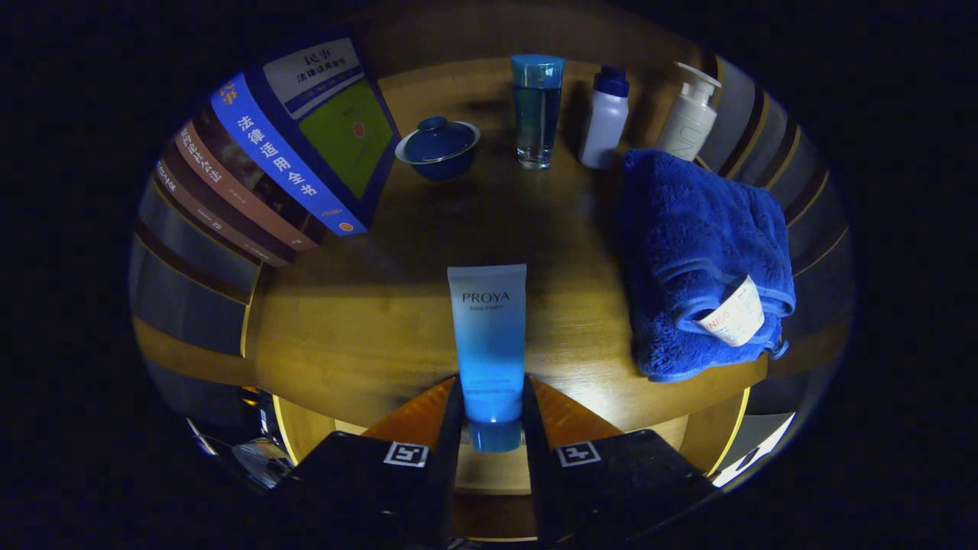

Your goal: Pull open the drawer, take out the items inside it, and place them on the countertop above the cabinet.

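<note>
Wooden countertop [359, 321] under dim light, front edge just ahead of the fingers. Gripper [493, 416] closed down to the width of a blue tube [489, 344], both fingers pressing its cap end, tube reaching forward over the wood. Off to the right, folded blue towel [703, 252] near the front edge, paper tag showing. Along the back: lidded blue bowl [438, 147], clear glass [536, 111], white bottle with dark cap [605, 116], white pump bottle [690, 114]. Leaning books [290, 160] at back left. Bare wood left of the tube and between tube and bowl.
</note>
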`<state>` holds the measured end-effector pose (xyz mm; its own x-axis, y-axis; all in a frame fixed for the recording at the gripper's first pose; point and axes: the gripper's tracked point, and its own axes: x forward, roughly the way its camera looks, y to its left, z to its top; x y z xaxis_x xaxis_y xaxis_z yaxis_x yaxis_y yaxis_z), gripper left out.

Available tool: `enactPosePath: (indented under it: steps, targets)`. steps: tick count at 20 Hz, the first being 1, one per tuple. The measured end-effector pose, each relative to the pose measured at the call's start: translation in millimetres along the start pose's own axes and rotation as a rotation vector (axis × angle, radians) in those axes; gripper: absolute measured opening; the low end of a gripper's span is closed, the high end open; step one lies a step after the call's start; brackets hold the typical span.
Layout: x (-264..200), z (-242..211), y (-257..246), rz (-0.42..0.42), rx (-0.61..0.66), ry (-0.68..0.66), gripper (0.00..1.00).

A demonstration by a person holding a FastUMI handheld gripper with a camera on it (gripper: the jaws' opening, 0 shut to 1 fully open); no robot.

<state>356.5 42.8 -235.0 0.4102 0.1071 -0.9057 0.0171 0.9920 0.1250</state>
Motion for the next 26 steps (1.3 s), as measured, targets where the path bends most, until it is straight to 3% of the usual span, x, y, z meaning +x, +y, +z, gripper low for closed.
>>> enactPosePath:
  steps: [1,5,10,16,20,23,26]
  targets:
    - [-1.2,2.2,-1.1,-0.002,0.001,-0.013,0.50]
    - [-9.4,5.4,-2.3,0.006,0.003,-0.074,1.00]
    - [-46.8,16.3,-5.3,-0.013,-0.005,-0.277,1.00]
    - [-117.6,12.4,-0.3,-0.034,-0.012,-0.679,1.00]
    - [-177.0,-15.3,1.7,-0.044,-0.011,-0.920,1.00]
    - [-208.9,-46.9,-4.1,-0.037,0.016,-0.987,1.00]
    - [-229.1,-77.5,-16.9,-0.088,-0.013,-1.022,1.00]
